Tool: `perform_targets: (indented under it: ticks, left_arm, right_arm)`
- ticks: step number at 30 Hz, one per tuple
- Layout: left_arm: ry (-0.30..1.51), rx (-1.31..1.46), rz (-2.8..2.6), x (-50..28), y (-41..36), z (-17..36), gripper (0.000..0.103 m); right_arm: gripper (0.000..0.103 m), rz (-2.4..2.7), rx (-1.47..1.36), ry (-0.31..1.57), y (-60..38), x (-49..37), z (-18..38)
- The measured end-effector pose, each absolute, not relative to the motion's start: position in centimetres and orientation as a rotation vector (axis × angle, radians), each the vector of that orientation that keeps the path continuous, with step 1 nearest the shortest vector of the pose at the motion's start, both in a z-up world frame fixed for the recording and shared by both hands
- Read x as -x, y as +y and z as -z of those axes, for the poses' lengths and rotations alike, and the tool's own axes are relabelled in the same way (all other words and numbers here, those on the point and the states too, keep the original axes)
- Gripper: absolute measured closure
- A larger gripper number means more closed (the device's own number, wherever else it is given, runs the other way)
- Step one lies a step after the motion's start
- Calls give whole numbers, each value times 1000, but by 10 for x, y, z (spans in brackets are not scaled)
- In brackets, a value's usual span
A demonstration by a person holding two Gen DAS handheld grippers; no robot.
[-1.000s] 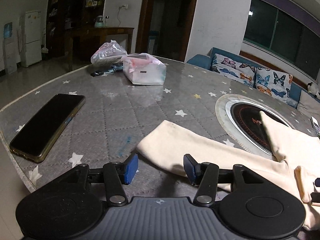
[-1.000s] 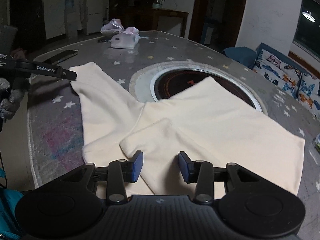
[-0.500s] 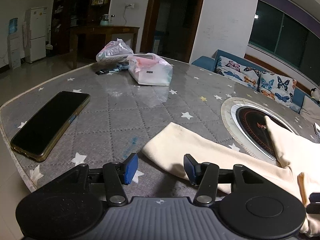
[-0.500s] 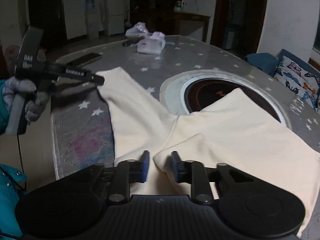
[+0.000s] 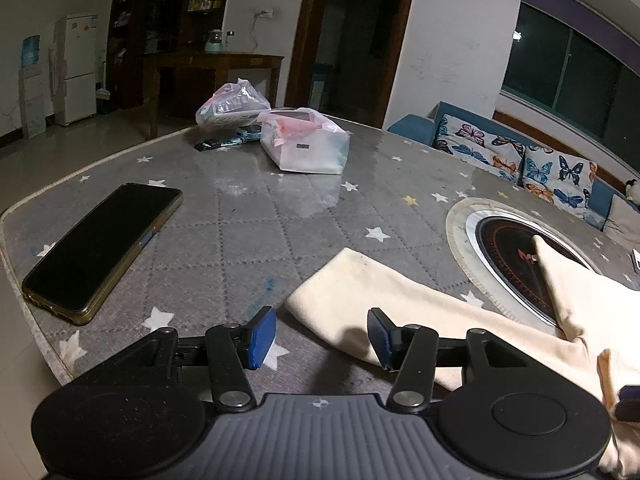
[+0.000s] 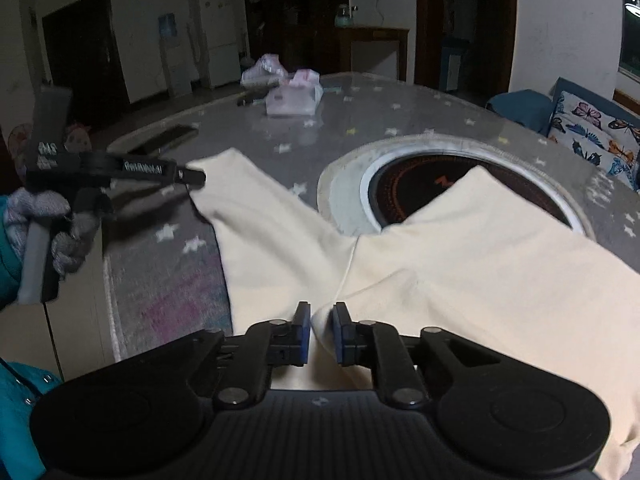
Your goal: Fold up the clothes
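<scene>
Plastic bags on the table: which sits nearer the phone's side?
Both lie far off; the crumpled clear bag sits nearer the phone than the boxy white bag.

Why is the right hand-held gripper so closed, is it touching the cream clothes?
Touching. In the right wrist view, the right hand-held gripper has its blue pads closed onto a fold of the cream garment, with cloth pinched between them.

The cream garment (image 6: pixel 460 264) runs off the right wrist view at 3 o'clock and under the right tool (image 6: pixel 321 334). That view is motion-blurred; the phone (image 6: pixel 168 136) at 10 o'clock is indistinct.
</scene>
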State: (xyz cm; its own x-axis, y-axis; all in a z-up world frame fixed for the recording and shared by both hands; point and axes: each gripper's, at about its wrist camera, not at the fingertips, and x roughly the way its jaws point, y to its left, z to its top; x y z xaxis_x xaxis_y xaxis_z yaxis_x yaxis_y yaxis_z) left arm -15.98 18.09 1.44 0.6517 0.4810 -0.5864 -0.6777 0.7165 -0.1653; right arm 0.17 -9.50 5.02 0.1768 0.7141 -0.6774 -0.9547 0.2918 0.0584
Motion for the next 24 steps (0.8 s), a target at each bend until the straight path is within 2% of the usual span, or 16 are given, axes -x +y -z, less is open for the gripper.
perform_targets:
  ticks: [6, 8, 9, 10, 11, 17, 24]
  left_arm:
    - [537, 393, -684, 156, 183, -14, 54]
    - [531, 392, -683, 155, 185, -12, 71]
    - [529, 393, -682, 154, 186, -12, 75]
    - [528, 398, -678, 154, 187, -12, 88]
    - [528, 414, -669, 153, 189, -13, 92]
    - [436, 399, -545, 145, 170, -45, 95]
    - [345, 333, -259, 116, 102, -90, 95]
  right_arm:
    - [90, -1209, 439, 641, -107, -1, -61]
    - [90, -1201, 438, 642, -111, -1, -61]
    - [90, -1196, 437, 643, -113, 0, -61]
    - [90, -1188, 434, 643, -115, -1, -61]
    - [90, -1183, 430, 643, -117, -1, -61]
    - [90, -1130, 400, 634, -139, -6, -67]
    - [90, -1061, 342, 626, -168, -16, -69]
